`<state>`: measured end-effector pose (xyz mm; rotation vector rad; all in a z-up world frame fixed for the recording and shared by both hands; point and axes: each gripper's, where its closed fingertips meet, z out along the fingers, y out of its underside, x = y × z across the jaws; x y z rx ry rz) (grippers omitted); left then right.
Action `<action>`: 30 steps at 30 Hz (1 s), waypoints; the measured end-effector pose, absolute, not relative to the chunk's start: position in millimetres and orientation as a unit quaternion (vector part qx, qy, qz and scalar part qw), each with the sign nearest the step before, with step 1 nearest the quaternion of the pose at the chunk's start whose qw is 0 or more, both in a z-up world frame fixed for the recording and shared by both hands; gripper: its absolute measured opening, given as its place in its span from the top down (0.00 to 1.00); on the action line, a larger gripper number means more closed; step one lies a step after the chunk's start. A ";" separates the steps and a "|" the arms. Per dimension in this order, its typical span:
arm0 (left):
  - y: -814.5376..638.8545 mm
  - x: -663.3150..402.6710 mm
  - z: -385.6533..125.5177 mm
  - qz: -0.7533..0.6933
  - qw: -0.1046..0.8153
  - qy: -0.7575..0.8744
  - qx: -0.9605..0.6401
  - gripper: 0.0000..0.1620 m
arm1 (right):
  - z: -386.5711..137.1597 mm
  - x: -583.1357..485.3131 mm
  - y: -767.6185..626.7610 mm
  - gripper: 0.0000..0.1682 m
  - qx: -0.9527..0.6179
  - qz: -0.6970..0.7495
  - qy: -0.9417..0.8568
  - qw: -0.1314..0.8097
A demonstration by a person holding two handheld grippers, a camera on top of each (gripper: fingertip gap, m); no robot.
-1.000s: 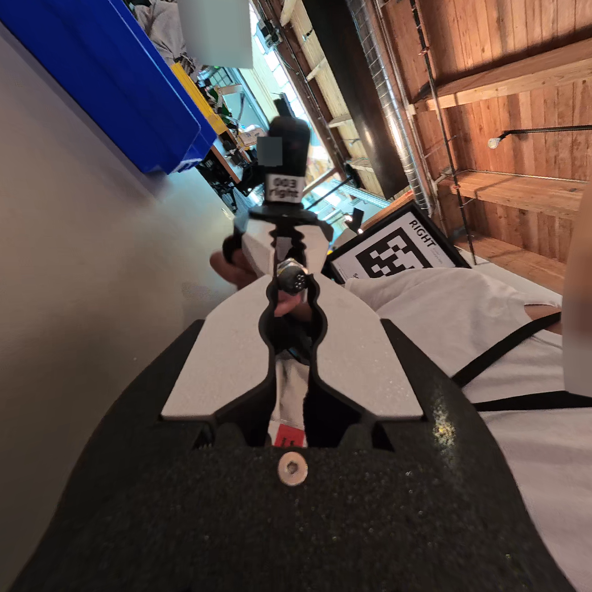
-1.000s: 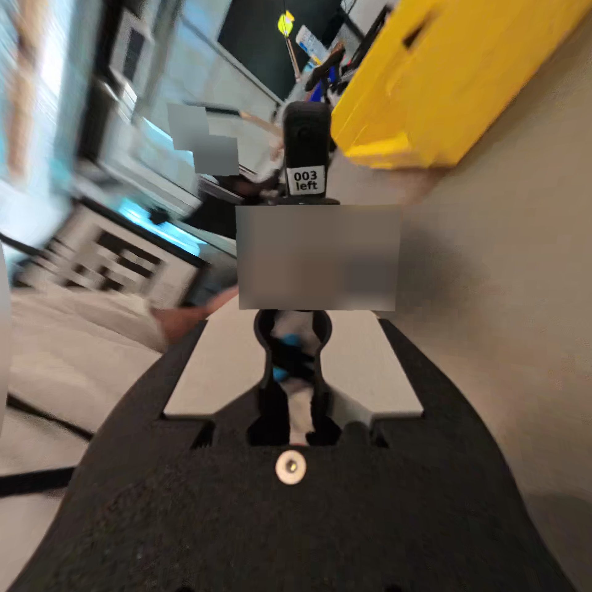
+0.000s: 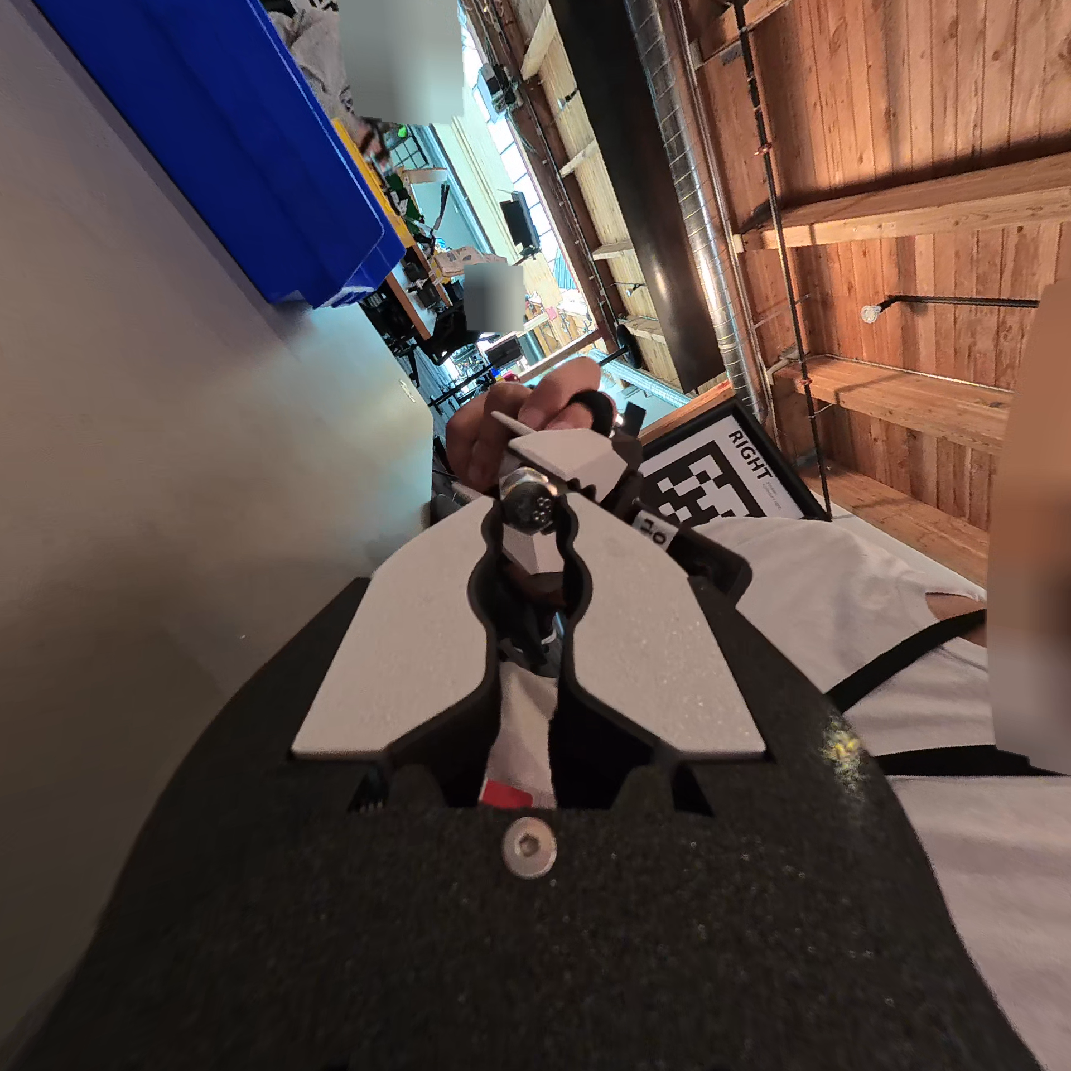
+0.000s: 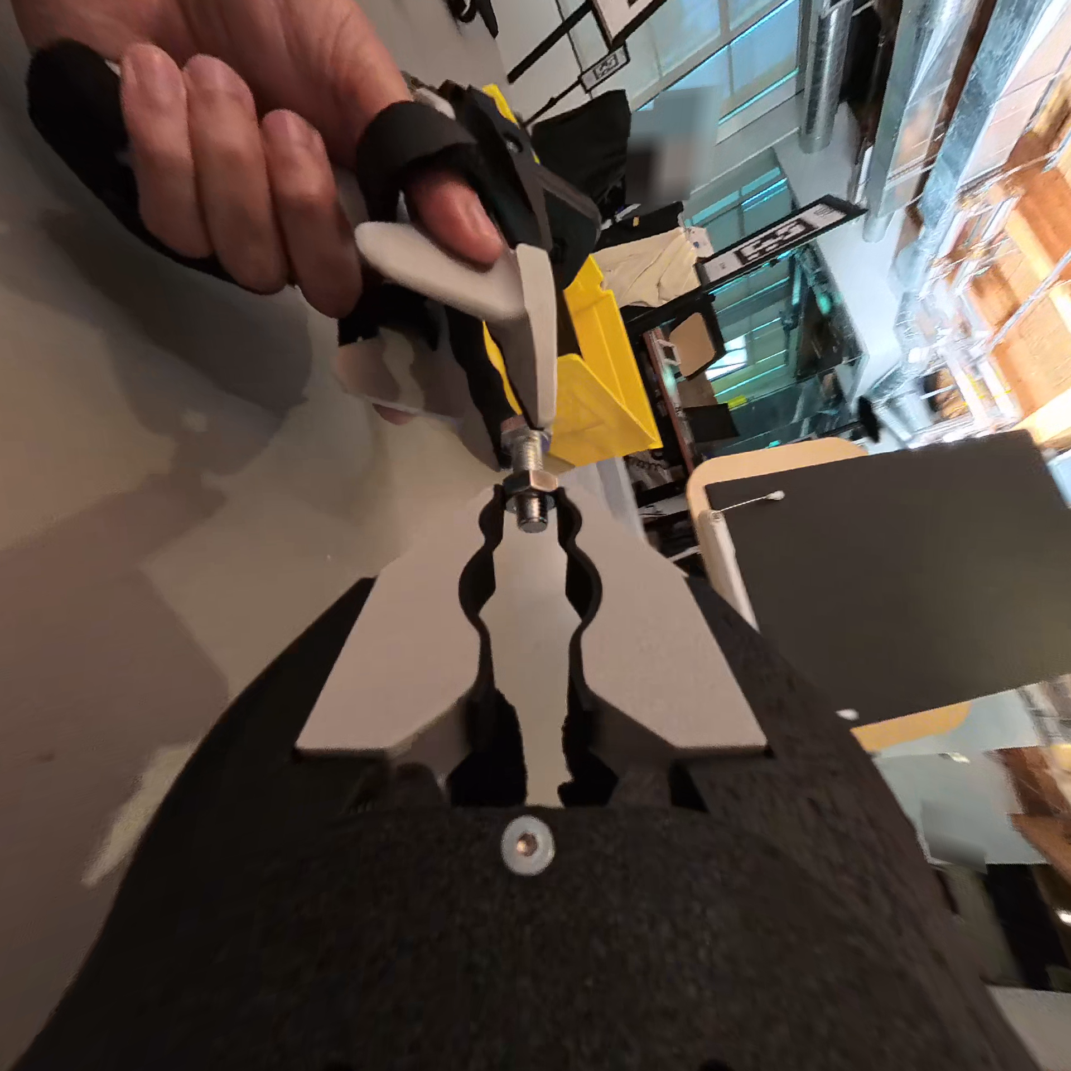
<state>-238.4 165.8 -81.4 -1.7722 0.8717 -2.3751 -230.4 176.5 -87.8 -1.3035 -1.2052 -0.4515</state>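
Note:
My left gripper (image 3: 527, 513) is shut on the hex head of a steel bolt (image 3: 526, 509), which faces the camera. In the right wrist view my right gripper (image 4: 528, 492) is shut on a hex nut (image 4: 532, 481) threaded on the bolt's shaft (image 4: 526, 458). The shaft end pokes toward the camera. The two grippers meet tip to tip, off the table. The right gripper's white fingers (image 3: 559, 458) show just beyond the bolt head, tilted to the right. The left gripper's fingers (image 4: 536, 324) come down from above, held by a hand (image 4: 232, 145).
A grey table surface (image 3: 145, 463) lies to one side. A blue bin (image 3: 232, 145) and a yellow bin (image 4: 597, 376) stand on it. A framed marker board (image 3: 713, 481), a person's white shirt (image 3: 869, 608) and a black panel (image 4: 869, 568) are close by. My two grippers' fingertips are within a few centimetres of each other.
The right gripper has rolled about the bolt's axis with the nut in it; its body now leans to the right in the left wrist view. The left gripper still holds the bolt head.

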 end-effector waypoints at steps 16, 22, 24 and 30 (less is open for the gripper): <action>169.6 -240.3 -76.8 -0.763 0.056 0.299 -0.570 0.90 | -80.8 -247.5 164.2 0.89 -0.679 0.682 -0.073 0.264; 183.0 -242.9 -73.8 -0.781 0.060 0.248 -0.570 0.90 | -81.2 -243.9 166.9 0.75 -0.708 0.535 -0.194 0.418; 185.4 -242.8 -75.2 -0.779 0.063 0.242 -0.575 0.90 | -95.8 -239.7 170.3 0.75 -0.730 0.379 -0.292 0.488; 187.0 -239.7 -83.8 -0.767 0.059 0.228 -0.596 0.90 | -114.2 -211.1 191.0 0.73 -0.665 -0.115 -0.443 0.590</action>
